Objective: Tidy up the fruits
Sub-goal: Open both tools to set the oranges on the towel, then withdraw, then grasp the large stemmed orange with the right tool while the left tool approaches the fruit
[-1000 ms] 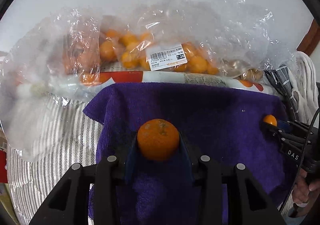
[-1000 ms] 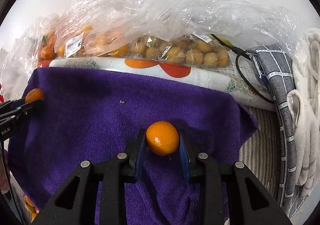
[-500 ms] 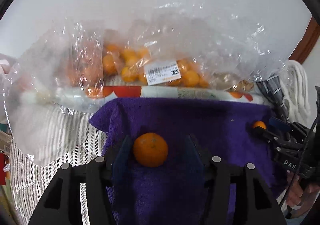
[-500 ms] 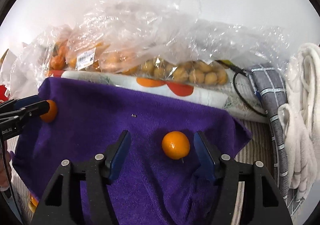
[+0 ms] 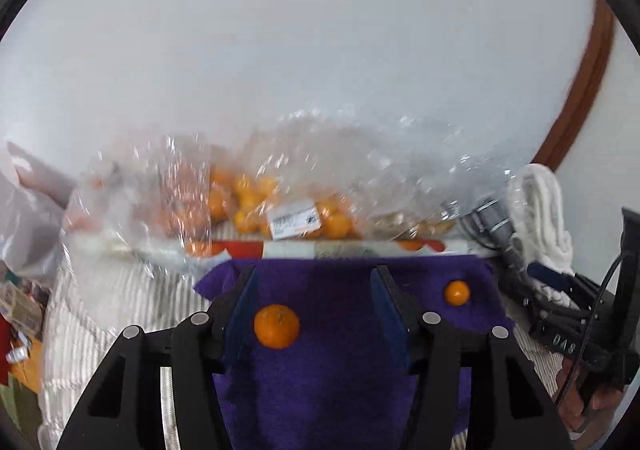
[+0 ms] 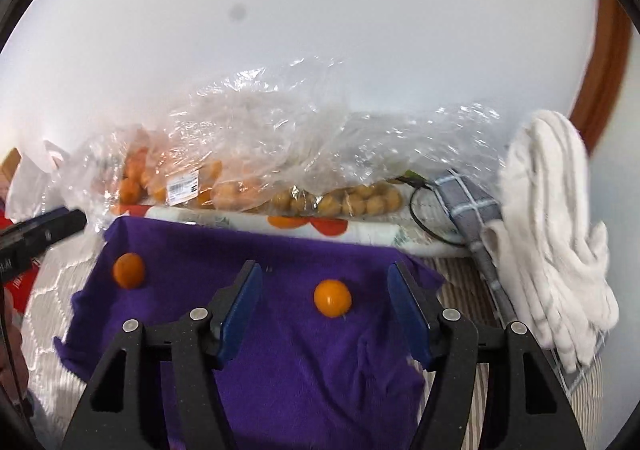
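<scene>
Two oranges lie apart on a purple towel (image 5: 340, 378). In the left wrist view the larger orange (image 5: 277, 326) rests between the wide-open fingers of my left gripper (image 5: 314, 292), untouched; the smaller orange (image 5: 457, 293) lies at the towel's right. In the right wrist view the smaller orange (image 6: 332, 298) rests on the towel (image 6: 304, 370) between the wide-open fingers of my right gripper (image 6: 324, 286); the larger orange (image 6: 129, 270) lies at the left. Both grippers are empty and raised back from the fruit.
Clear plastic bags of oranges (image 5: 256, 202) and of small tan fruit (image 6: 344, 202) lie behind the towel on a fruit-printed roll (image 6: 320, 228). A white towel (image 6: 552, 234) and a grey checked cloth (image 6: 472, 198) are at the right. A white wall is behind.
Both grippers opened, let go of their oranges onto the purple towel, and pulled back and up. The oranges stay where they were set down.
</scene>
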Tool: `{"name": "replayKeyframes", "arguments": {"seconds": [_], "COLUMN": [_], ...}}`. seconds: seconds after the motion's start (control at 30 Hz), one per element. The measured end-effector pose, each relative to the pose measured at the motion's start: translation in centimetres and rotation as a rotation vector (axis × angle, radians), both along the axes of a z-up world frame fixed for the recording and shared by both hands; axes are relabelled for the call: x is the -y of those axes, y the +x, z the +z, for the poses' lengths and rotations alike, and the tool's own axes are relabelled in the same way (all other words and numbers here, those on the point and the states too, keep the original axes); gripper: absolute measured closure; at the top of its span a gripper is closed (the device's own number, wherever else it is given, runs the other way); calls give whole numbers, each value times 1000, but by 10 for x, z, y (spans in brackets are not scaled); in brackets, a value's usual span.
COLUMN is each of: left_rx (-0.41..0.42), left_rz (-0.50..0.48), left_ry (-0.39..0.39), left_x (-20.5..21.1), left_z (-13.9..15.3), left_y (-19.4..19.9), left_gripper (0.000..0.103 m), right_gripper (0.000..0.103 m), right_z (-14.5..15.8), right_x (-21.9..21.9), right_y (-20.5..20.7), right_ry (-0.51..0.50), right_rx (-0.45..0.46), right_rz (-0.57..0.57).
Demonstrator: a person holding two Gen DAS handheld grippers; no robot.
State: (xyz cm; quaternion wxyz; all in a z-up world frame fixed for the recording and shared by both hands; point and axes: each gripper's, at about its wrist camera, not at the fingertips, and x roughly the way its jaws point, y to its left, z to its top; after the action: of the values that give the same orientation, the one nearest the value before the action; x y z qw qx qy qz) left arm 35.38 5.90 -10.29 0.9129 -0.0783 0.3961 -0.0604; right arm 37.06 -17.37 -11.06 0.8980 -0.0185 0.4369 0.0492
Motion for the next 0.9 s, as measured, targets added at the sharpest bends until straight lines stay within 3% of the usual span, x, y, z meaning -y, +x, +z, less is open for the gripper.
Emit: {"name": "replayKeyframes", "arguments": {"seconds": [0.2,0.33,0.67,0.9], "left_rx": [50,53,-56,-97], "left_rz": [8,6,67,86], "left_ry": [1,12,66,48], "left_x": [3,2,-33,-46], "left_z": [33,35,-7,-37], "left_y": [-24,-54,-135,-185], "left_gripper": [47,43,42,42], "right_gripper": [37,35,35,51], "right_z": [9,3,-13,-36], "right_x": [0,0,-20,-33], "right_y": [-56,-89,-150,-189], "right_ry": [-43,-18,56,48], "right_rx": [1,-14,-25,-42], "right_rz": [13,39,117,206]}}
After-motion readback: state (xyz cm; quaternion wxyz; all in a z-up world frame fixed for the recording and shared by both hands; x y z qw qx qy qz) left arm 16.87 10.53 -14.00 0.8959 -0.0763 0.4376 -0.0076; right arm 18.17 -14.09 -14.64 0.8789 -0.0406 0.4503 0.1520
